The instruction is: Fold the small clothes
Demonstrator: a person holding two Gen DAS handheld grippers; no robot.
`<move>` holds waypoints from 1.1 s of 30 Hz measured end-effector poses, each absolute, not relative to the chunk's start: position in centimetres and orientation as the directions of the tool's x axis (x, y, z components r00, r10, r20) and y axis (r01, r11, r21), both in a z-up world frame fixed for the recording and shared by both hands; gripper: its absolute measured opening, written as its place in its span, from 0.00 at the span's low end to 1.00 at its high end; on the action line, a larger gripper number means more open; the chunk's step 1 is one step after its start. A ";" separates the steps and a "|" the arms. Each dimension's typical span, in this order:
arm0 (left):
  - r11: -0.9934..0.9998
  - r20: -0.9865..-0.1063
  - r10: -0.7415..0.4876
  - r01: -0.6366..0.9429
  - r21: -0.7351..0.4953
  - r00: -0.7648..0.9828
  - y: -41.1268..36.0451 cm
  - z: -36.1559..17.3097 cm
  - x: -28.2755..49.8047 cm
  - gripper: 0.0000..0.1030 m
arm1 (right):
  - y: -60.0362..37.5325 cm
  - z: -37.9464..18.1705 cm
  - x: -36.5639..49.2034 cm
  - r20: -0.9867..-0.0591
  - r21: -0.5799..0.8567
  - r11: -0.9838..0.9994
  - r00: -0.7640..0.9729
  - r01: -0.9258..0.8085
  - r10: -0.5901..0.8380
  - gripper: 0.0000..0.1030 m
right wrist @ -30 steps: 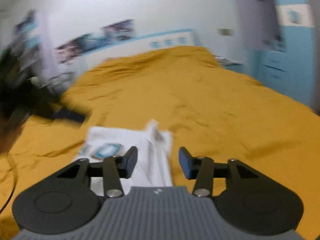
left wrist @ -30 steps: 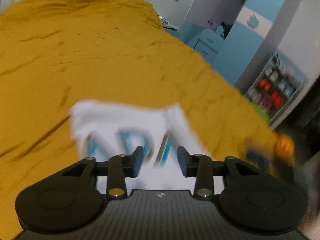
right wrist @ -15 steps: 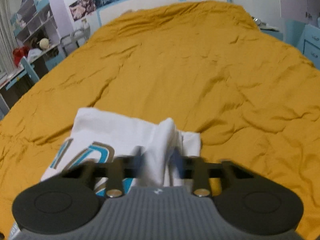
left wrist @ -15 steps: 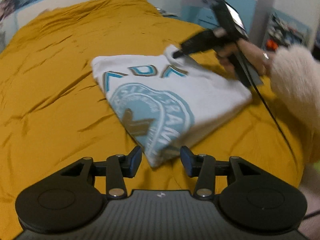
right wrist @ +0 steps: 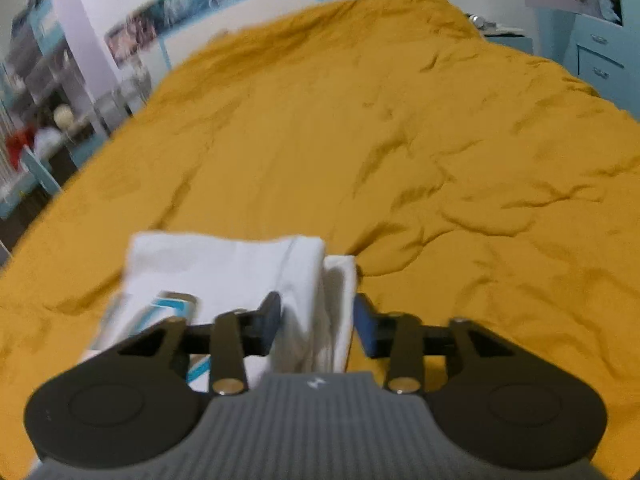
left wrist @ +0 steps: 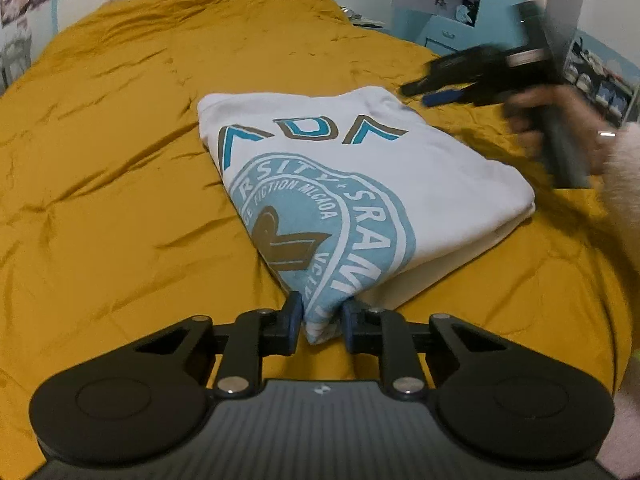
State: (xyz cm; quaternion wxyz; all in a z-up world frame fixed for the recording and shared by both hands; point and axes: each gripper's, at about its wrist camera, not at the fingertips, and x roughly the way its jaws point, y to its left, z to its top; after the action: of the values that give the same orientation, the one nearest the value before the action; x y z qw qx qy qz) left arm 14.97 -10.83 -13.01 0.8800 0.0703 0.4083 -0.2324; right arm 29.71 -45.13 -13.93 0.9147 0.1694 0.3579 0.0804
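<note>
Both grippers sit at the folded white shirt (left wrist: 360, 168) on the yellow bedspread (left wrist: 120, 200). Your left gripper (left wrist: 318, 322) is closing, pinching its near corner. Your right gripper (right wrist: 316, 322) is opening, cloth between unpressed jaws.

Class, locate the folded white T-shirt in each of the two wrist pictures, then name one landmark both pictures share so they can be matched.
Left wrist view: the folded white T-shirt fills the centre, its near corner between the left gripper fingers.
Right wrist view: it lies low and left of centre, a fold between the right gripper fingers.
Shared landmark: the mustard bedspread beneath it.
</note>
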 end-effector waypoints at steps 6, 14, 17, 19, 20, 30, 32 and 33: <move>0.879 -0.743 -0.361 0.472 -0.069 0.563 -10.9 -12.9 15.1 0.24 | -45.0 -10.7 18.6 -0.621 0.348 0.934 0.728 -0.075 0.290 0.36; 0.882 -0.758 -0.333 0.470 -0.039 0.560 -11.7 -13.3 15.3 0.24 | -42.5 -12.6 14.1 -0.669 0.294 0.954 0.701 -0.056 0.247 0.35; 0.886 -0.761 -0.327 0.462 -0.040 0.560 -11.8 -13.4 15.4 0.24 | -41.8 -13.4 14.0 -0.678 0.288 0.955 0.689 -0.073 0.257 0.24; 0.891 -0.760 -0.323 0.451 -0.044 0.564 -11.8 -13.6 15.5 0.24 | -41.3 -13.9 14.2 -0.688 0.279 0.958 0.681 -0.071 0.251 0.02; 0.896 -0.759 -0.319 0.443 -0.046 0.567 -11.8 -13.7 15.6 0.25 | -41.2 -14.2 14.3 -0.699 0.274 0.960 0.675 -0.053 0.237 0.00; 0.941 -0.786 -0.206 0.337 0.004 0.583 -12.4 -12.5 14.6 0.08 | -42.9 -12.9 13.6 -0.696 0.277 0.961 0.692 0.011 0.193 0.00; 0.941 -0.828 -0.173 0.338 0.022 0.534 -12.7 -14.6 14.7 0.08 | -43.0 -15.0 13.8 -0.733 0.292 0.955 0.652 0.045 0.194 0.00; 0.940 -0.836 -0.166 0.341 0.027 0.523 -12.7 -15.3 14.6 0.08 | -42.9 -15.9 13.8 -0.738 0.293 0.955 0.645 0.047 0.195 0.00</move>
State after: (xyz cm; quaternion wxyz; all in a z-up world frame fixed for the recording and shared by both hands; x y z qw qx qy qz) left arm 14.60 -12.70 -15.34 0.8677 0.0937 0.4658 -0.1461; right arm 13.77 -42.90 -15.94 0.8955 0.1443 0.4190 0.0415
